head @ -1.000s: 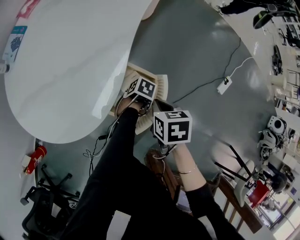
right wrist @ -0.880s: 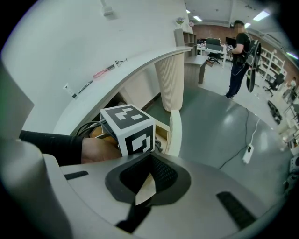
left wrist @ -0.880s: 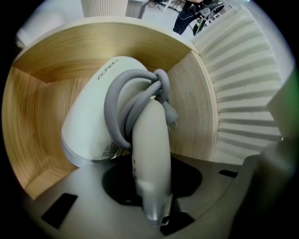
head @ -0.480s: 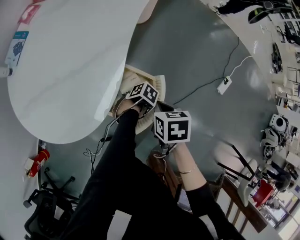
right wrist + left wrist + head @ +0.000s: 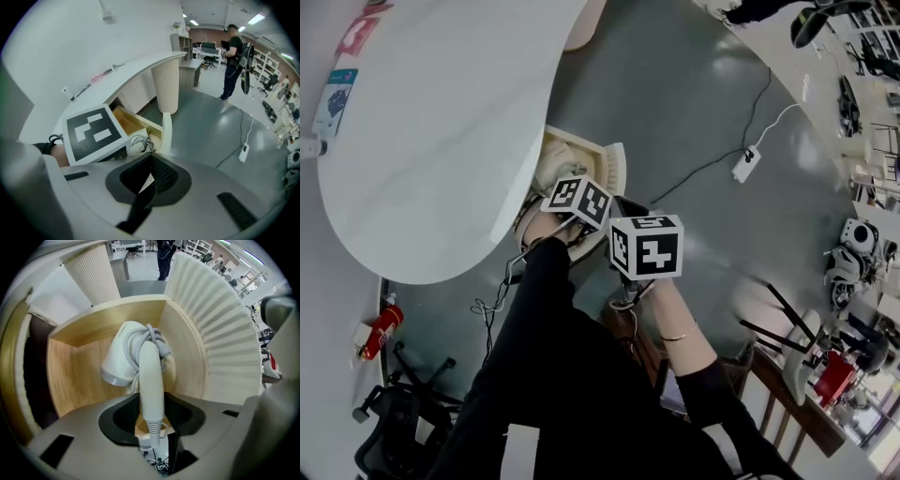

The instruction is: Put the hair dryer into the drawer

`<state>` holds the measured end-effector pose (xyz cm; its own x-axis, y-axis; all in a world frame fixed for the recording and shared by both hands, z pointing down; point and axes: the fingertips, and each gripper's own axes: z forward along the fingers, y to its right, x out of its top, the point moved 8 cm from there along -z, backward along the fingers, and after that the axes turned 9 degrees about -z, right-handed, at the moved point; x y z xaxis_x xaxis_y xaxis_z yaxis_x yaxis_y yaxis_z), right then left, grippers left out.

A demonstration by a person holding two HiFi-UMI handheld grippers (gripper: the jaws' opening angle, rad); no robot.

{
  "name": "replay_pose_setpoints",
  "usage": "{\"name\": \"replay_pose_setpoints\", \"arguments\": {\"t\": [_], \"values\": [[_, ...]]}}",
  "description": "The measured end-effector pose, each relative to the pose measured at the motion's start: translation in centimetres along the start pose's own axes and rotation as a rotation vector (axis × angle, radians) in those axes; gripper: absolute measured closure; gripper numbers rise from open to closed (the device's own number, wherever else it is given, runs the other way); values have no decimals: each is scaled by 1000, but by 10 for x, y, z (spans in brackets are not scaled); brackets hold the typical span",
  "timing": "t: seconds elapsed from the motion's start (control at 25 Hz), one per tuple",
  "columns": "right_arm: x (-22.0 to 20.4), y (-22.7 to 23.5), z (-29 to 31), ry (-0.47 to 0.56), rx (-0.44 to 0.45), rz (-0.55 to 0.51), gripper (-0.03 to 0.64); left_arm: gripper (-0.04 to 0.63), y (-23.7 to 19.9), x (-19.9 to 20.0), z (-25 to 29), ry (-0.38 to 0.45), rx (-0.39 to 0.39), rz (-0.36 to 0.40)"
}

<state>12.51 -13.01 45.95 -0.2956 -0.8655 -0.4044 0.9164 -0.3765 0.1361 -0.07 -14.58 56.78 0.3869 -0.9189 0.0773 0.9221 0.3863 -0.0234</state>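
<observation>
- Head view: the left gripper (image 5: pixel 577 202) hangs over the open drawer (image 5: pixel 615 169). The right gripper (image 5: pixel 645 246) sits just beside it, outside the drawer front.
- Left gripper view: the dryer (image 5: pixel 129 362) lies on the drawer floor with its cord wound round it and its handle pointing toward the jaws. The jaws have just been opening and stand wide. The handle is in line between them, but the pads do not press on it.
- Right gripper view: the jaws are drawn together and hold nothing. They are near the drawer front.
- Judgement: the dryer is placed and released. What remains is to clear the left gripper.
</observation>
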Motion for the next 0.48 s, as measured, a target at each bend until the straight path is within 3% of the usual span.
{"name": "replay_pose_setpoints", "arguments": {"t": [0.48], "values": [[-9, 2, -13, 40, -29, 20, 615, 423, -3, -18, -29, 305, 72, 40]]}}
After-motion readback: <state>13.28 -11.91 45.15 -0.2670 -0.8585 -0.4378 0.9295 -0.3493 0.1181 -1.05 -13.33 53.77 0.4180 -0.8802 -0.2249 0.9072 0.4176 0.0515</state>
